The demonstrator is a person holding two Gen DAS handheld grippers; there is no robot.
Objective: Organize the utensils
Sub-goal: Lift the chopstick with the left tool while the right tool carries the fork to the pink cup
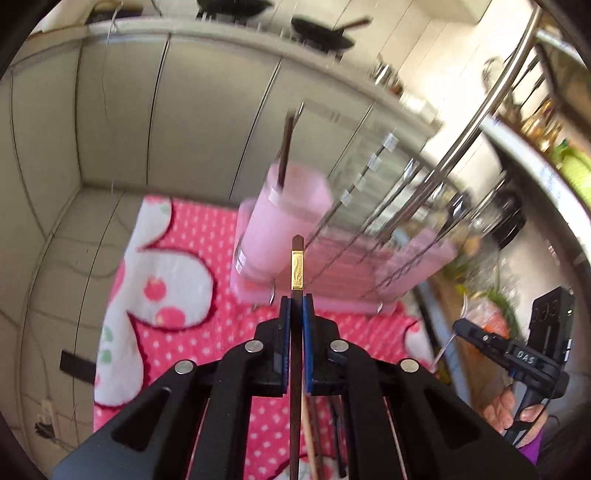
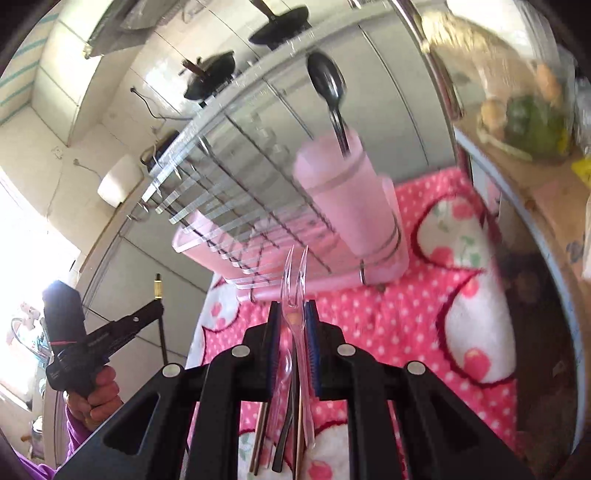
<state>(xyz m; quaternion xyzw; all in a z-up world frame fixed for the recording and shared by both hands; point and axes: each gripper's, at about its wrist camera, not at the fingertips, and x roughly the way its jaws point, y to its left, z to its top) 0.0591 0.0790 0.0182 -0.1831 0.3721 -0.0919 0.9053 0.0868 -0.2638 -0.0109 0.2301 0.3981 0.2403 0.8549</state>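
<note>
The left fingers (image 1: pixel 296 310) squeeze 1 dark chopstick (image 1: pixel 297 258), pointing up the frame at the pink cup (image 1: pixel 284 221) just ahead; right fingers (image 2: pixel 294 317) squeeze a clear fork (image 2: pixel 293 273).

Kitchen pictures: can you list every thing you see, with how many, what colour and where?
cup: one, pink, at the end of the rack
rack: one, wire on a pink tray, on the towel
spoon: one, dark, standing in the cup
towel: one, pink with white dots, under the rack
pans: two, black, on the counter behind
chopstick: one, dark with gold band, in left gripper
fork: one, clear, in right gripper
left gripper: black, blue pads
right gripper: black, blue pads
</note>
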